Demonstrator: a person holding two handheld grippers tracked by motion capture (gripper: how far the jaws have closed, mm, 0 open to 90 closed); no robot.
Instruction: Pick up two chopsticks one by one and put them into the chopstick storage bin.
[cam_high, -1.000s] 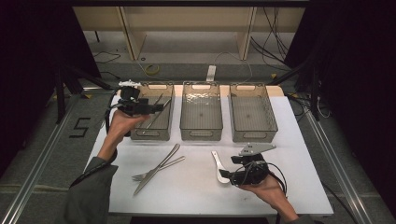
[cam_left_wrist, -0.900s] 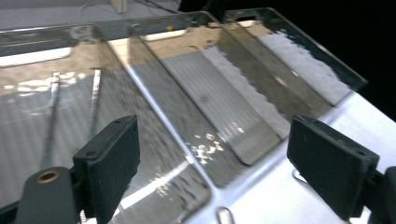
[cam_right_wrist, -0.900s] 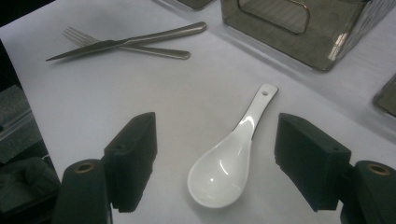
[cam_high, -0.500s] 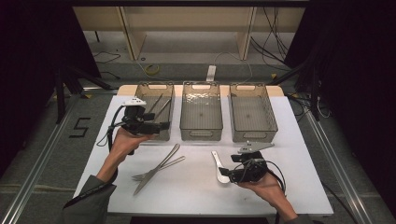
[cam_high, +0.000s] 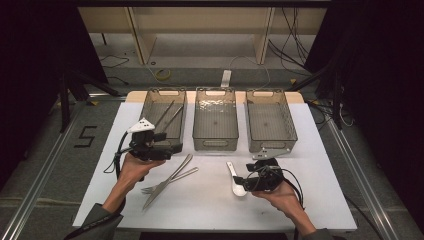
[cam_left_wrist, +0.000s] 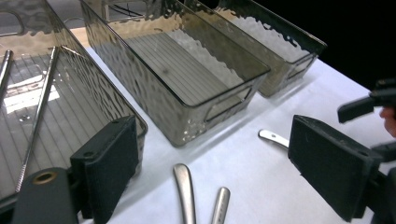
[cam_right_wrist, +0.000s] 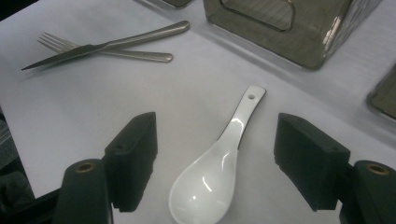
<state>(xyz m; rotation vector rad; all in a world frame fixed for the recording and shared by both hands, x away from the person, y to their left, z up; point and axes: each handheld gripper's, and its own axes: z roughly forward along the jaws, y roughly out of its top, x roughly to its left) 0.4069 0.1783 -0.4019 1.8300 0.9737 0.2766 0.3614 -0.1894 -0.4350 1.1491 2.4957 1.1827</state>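
Observation:
A white ceramic spoon (cam_right_wrist: 208, 182) lies on the white table between the open jaws of my right gripper (cam_right_wrist: 217, 135), bowl toward the camera; neither pad touches it. From above, the right gripper (cam_high: 242, 179) points left at the spoon (cam_high: 232, 171). A steel knife (cam_high: 165, 181) lies crossed over a fork (cam_high: 171, 179) left of centre. My left gripper (cam_high: 170, 145) hovers open and empty just in front of the left bin (cam_high: 149, 107), above the knife's handle (cam_left_wrist: 185, 193) and the fork's handle (cam_left_wrist: 221, 204). That bin holds two thin metal rods (cam_high: 168, 115).
Three smoky clear bins stand in a row at the back, with the middle bin (cam_high: 198, 117) and right bin (cam_high: 290, 125) empty. The table's front half (cam_high: 210, 210) is bare white surface. Dark floor and cables surround the table.
My left gripper has drawn back from over the left bin toward the near side and lower, ending above the knife and fork. The right gripper has stayed at the spoon.

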